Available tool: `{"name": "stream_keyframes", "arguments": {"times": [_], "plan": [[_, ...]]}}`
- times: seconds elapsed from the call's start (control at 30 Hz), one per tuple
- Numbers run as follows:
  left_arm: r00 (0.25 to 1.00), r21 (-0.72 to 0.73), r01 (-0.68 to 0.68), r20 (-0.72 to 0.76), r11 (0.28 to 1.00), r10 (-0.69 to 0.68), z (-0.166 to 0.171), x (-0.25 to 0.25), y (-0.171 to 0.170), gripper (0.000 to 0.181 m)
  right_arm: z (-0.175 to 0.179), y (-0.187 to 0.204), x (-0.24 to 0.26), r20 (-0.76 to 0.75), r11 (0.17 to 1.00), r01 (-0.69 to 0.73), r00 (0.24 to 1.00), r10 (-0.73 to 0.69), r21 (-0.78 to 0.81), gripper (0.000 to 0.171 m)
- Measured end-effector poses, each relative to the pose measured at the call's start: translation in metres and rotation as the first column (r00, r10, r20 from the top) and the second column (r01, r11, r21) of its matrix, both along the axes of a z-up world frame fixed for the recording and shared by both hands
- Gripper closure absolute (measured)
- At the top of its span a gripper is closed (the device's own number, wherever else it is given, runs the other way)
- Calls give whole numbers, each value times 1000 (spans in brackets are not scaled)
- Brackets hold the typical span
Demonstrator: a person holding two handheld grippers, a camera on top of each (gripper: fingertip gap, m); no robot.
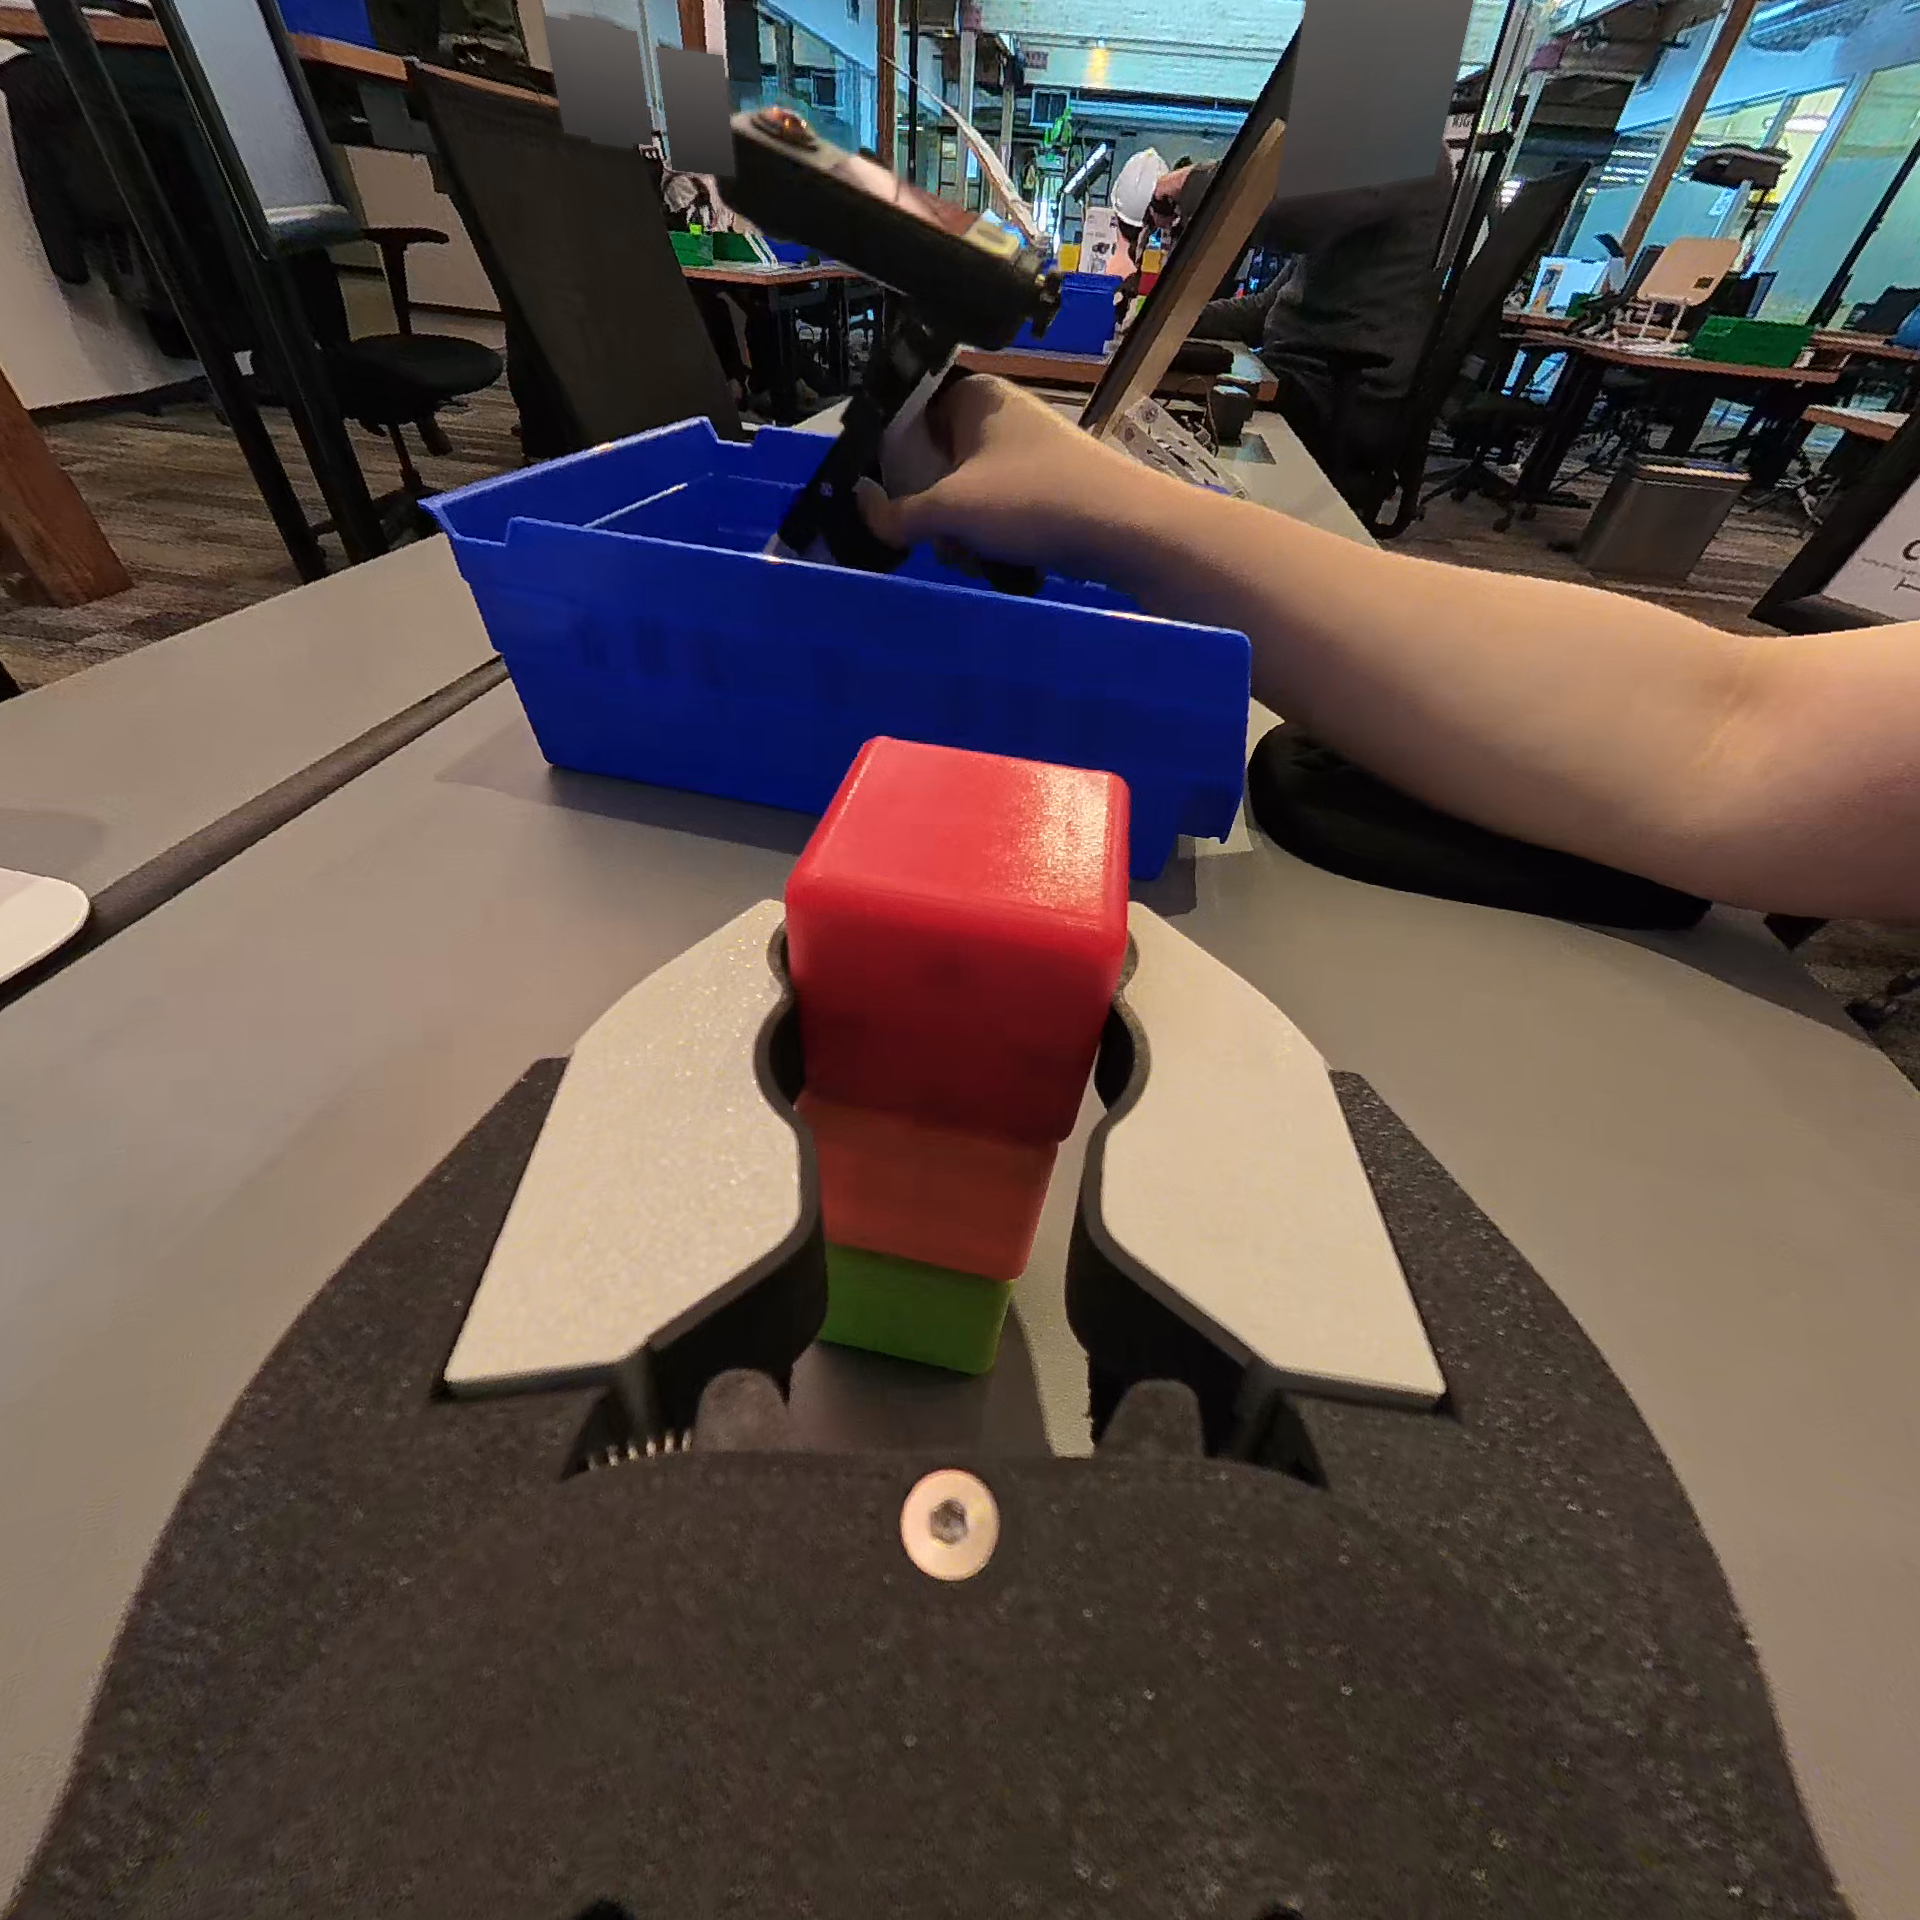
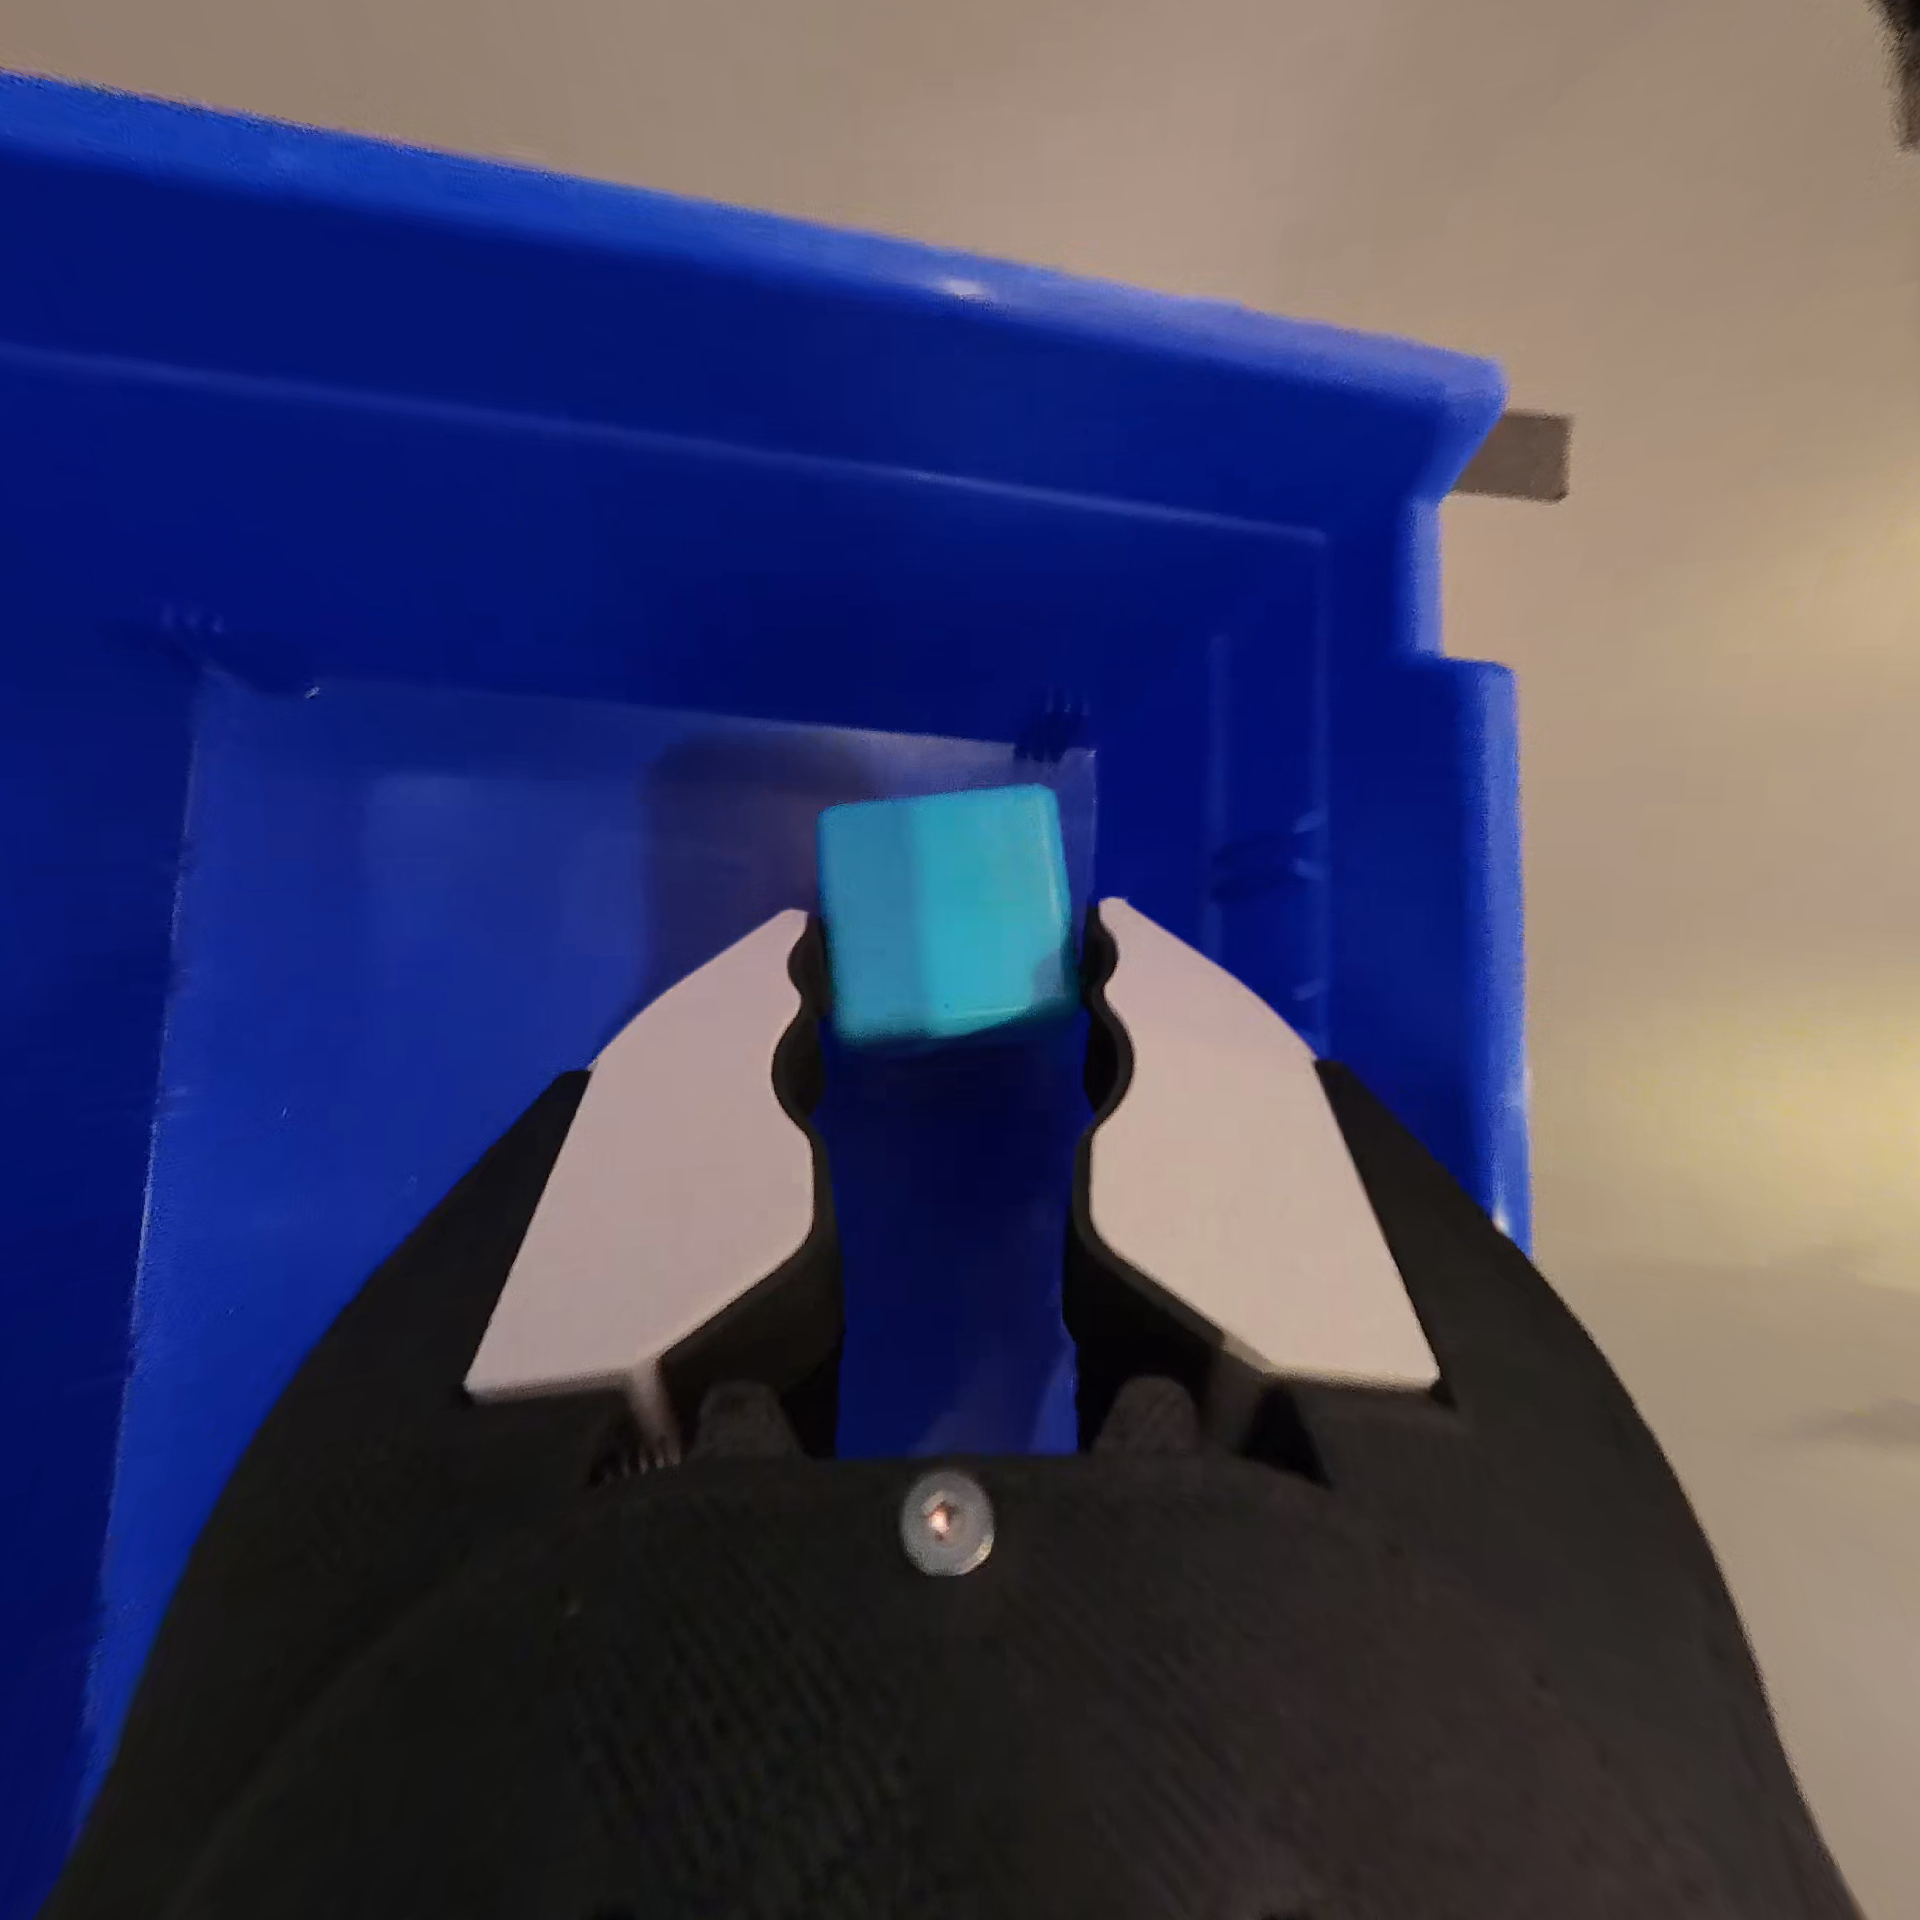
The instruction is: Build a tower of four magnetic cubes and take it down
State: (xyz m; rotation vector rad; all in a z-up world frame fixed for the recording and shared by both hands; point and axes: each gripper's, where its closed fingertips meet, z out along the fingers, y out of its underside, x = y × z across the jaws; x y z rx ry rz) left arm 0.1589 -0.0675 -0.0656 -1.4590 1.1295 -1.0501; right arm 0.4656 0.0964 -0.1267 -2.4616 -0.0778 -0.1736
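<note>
In the left wrist view a stack of three cubes stands on the grey table [image 1: 416,1039]: a red cube [image 1: 966,831] on top, an orange cube [image 1: 925,1195] under it and a green cube [image 1: 914,1320] at the bottom. My left gripper [image 1: 956,935] is shut on the red cube, one finger on each side. In the right wrist view my right gripper [image 2: 951,925] is shut on a teal cube [image 2: 945,894] inside the blue bin [image 2: 520,468]. The left wrist view shows the right gripper's body [image 1: 842,499] reaching down into the bin [image 1: 831,686], its fingertips hidden.
The person's forearm [image 1: 1455,707] stretches from the right across the table to the bin. A black round object [image 1: 1455,842] lies under the arm. A white object [image 1: 31,914] sits at the left edge. A dark seam [image 1: 291,800] crosses the table on the left. One gripper's finger ends stand about 35 cm off the other's. Left tips and right tips are each some 30 cm from the white object [image 1: 31,914].
</note>
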Motion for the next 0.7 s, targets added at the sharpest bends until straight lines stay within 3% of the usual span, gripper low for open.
{"name": "stream_keyframes", "arguments": {"times": [0.13,0.2,0.23,0.33,0.43,0.5,0.57,0.63,0.7], "plan": [[1000,13,19,0,1000,-19,0,-1,-2,127,10,-1,-5,-4,1000,-20,1000,20,7,117],[1000,-16,14,-12,1000,-14,-2,-2,-1,109,24,-3,-8,-3,999,-38,999,38,20,114],[999,-30,18,-26,999,-19,-4,-2,-1,109,36,-4,-12,-5,997,-52,999,52,48,114],[997,-45,-1,-80,999,-3,-15,-5,-1,109,89,-7,-34,2,970,-148,989,150,194,115],[989,-33,-15,-147,999,10,-27,-6,-1,113,154,-24,-90,34,847,-367,923,384,384,115],[987,-27,-10,-162,1000,5,-29,-4,-1,118,184,-53,-153,6,670,-567,766,643,479,115],[980,-37,-17,-201,999,10,-35,-4,-1,124,195,-97,-216,-64,452,-724,494,867,521,110],[970,-36,-22,-243,999,13,-41,-3,0,125,189,-136,-261,-99,258,-821,242,965,509,108],[968,-29,-27,-251,999,19,-42,-3,0,127,166,-157,-289,-94,133,-890,102,990,437,107]]}}
